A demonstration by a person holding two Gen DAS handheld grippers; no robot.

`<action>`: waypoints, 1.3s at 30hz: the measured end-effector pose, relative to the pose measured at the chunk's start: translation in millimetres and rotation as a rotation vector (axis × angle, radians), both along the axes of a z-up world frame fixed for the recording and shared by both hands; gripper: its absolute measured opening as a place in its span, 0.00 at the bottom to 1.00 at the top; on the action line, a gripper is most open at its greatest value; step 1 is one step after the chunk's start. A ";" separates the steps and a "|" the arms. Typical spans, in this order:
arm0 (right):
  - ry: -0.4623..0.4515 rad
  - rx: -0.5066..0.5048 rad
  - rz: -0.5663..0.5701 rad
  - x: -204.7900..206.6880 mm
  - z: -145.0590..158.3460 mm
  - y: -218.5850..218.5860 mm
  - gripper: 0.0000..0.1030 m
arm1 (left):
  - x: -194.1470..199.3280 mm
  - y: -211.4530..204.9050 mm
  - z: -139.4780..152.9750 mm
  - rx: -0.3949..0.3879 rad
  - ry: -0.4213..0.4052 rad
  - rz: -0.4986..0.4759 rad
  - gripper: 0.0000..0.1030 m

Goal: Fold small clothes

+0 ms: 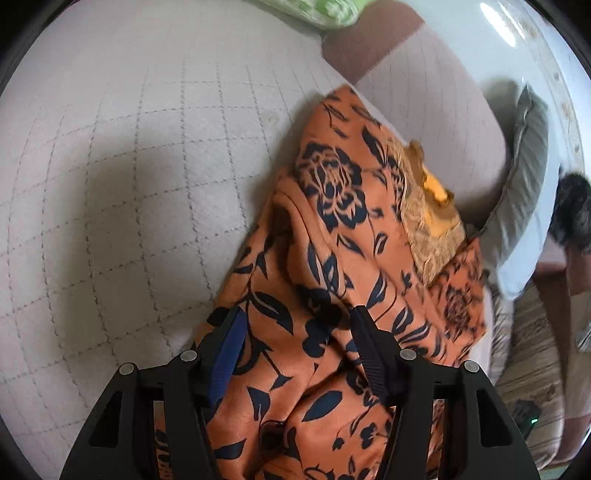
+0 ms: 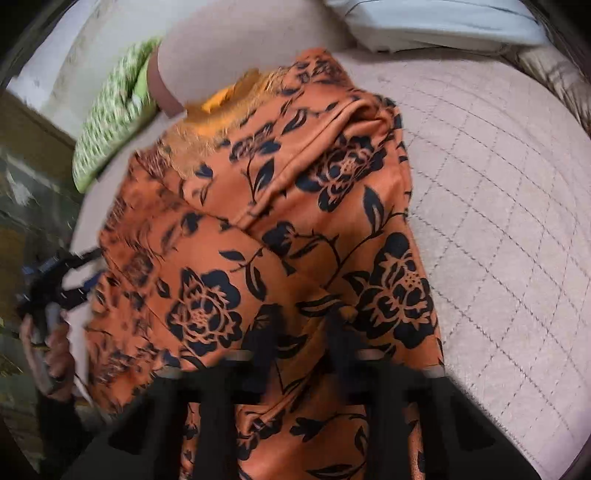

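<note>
An orange garment with a dark floral print (image 1: 332,229) lies rumpled on a quilted beige bed cover (image 1: 129,184), with a lace neckline and yellow label (image 1: 436,188) at its far end. My left gripper (image 1: 295,317) hovers over the near part of the garment. It is open, and its pads are clear of the fabric beneath. In the right wrist view the garment (image 2: 280,206) fills the middle. My right gripper (image 2: 303,325) is blurred and shut on a fold of it. The left gripper (image 2: 62,273) appears at the garment's left edge, held by a hand (image 2: 48,350).
A green patterned cushion (image 2: 110,122) lies past the garment's neckline. A grey pillow (image 1: 524,192) and a white pillow (image 2: 424,22) sit along the bed's edge. The quilted cover (image 2: 498,221) stretches wide to one side of the garment.
</note>
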State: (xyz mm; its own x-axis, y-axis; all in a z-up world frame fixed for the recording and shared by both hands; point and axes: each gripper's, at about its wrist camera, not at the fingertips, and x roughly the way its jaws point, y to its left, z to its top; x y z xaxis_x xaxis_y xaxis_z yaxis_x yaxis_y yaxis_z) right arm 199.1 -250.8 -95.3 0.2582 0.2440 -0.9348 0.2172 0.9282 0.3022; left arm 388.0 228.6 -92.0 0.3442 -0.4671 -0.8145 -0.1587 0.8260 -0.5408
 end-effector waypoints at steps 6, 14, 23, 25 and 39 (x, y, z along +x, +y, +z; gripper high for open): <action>-0.052 -0.026 0.016 -10.5 28.7 0.4 0.02 | 6.1 -5.1 8.7 0.103 0.057 0.020 0.54; -0.116 0.057 0.003 -3.9 30.6 -1.5 0.47 | 2.3 -13.3 29.2 0.130 -0.036 0.042 0.56; -0.294 0.127 -0.084 -7.8 53.3 -12.2 0.73 | -21.7 -25.6 64.4 0.359 -0.185 0.047 0.56; -0.350 0.116 -0.097 -11.1 62.7 -11.3 0.73 | -36.9 -38.7 77.8 0.387 -0.236 0.038 0.56; -0.355 0.098 -0.062 -47.0 93.5 27.7 0.73 | -173.8 -83.1 87.7 0.487 -0.275 -0.056 0.55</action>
State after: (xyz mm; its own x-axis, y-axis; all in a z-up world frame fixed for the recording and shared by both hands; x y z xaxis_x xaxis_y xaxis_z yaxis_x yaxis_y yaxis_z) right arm 152.1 -223.1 -1.8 0.5792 0.3014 -0.7574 0.1382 0.8794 0.4556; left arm 214.2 145.5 -4.3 0.5597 -0.0830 -0.8245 -0.0147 0.9938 -0.1100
